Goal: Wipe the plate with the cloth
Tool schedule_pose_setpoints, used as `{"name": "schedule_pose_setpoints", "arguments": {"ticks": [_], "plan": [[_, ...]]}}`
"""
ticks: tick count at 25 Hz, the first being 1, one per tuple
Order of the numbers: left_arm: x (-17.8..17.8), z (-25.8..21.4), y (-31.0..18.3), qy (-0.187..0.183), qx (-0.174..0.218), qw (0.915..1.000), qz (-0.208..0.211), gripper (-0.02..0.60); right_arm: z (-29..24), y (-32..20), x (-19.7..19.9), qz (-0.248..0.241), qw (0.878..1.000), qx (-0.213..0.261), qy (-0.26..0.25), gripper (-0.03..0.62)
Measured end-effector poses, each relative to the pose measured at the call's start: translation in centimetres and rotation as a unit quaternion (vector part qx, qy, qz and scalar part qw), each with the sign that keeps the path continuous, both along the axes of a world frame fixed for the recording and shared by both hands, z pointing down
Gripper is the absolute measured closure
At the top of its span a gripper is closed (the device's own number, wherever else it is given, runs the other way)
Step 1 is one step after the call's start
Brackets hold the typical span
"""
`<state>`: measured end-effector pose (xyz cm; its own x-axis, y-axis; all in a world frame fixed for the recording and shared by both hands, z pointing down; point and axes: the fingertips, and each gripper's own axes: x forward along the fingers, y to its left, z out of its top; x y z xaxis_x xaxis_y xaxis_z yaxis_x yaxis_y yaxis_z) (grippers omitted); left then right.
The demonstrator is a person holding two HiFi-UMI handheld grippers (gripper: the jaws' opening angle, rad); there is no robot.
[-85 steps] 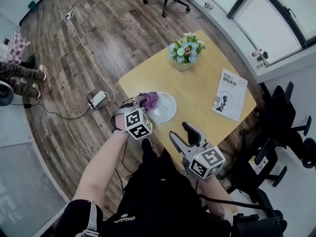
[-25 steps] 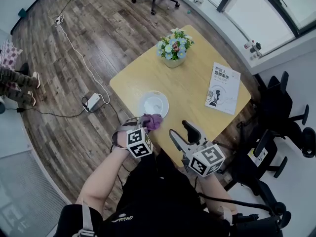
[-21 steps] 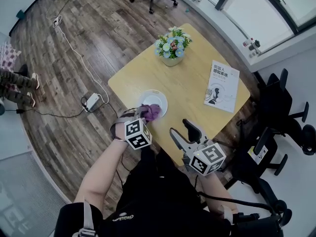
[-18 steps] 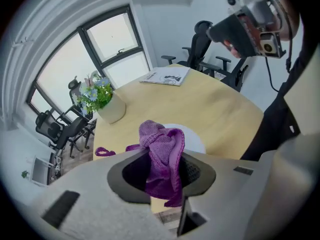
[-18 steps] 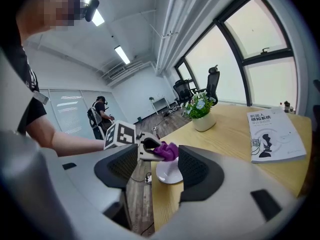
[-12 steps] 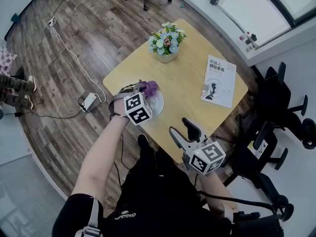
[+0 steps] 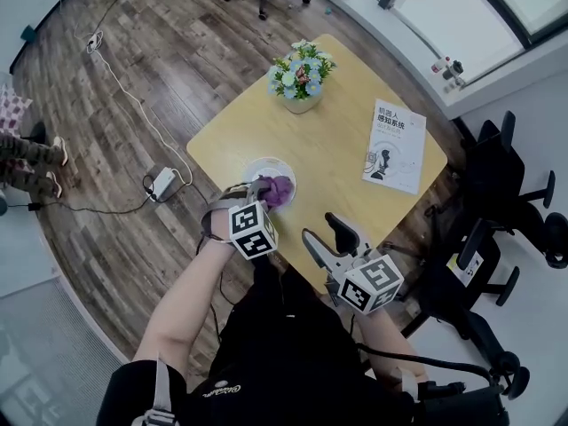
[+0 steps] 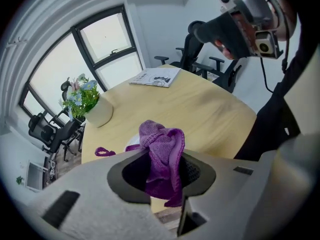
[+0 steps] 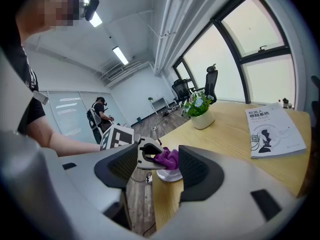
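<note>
Not much print on show: the book lying on the worktop has two short lines of teal Chinese characters at the top of its white cover, too small to read for certain, and the finer print lower down blurs out. The cube on the left gripper and the cube on the right gripper carry black-and-white square marker patterns only.
</note>
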<state>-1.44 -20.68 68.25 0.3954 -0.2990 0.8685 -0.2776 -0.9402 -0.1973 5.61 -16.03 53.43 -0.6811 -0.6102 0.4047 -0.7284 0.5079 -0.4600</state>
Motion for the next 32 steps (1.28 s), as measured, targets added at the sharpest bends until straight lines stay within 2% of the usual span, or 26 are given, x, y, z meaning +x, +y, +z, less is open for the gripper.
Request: {"name": "schedule_pose_setpoints", "arguments": {"ticks": [4,8,11,14,17,20,26,32], "plan": [[0.9,0.8,4.1,-0.008,-0.010,0.9995,0.029,0.462,0.1,0.1,-0.5,-0.006,1.000,-0.001,-0.003,0.341],[0.9,0.9,5.1,0.003,-0.018,0.9996,0.020,0.462,0.0,0.0,-0.9,-0.008,1.000,0.000,-0.006,0.341],[0.7,0.2,3.0,0.014,-0.011,0.9998,-0.004,0.462,0.1,0.1,-0.8,-0.007,1.000,-0.001,-0.006,0.341],[0.4,-0.8,-1.4,0.022,0.004,0.9993,-0.031,0.463,0.0,0.1,-0.5,-0.004,1.000,-0.001,-0.004,0.341],[0.2,-1.0,-5.6,0.020,0.010,0.9984,-0.052,0.463,0.0,0.3,-0.2,0.000,1.000,-0.002,-0.002,0.339],[0.1,-0.3,-7.5,0.012,0.004,0.9978,-0.065,0.462,0.2,0.5,0.2,0.005,1.000,-0.004,-0.001,0.341],[0.8,0.5,-5.2,0.019,-0.005,0.9982,-0.056,0.462,0.4,0.4,0.7,0.014,1.000,-0.005,-0.001,0.341],[2.2,0.7,-0.4,0.032,-0.019,0.9988,-0.032,0.463,0.4,0.2,0.2,0.009,1.000,-0.004,-0.005,0.341]]}}
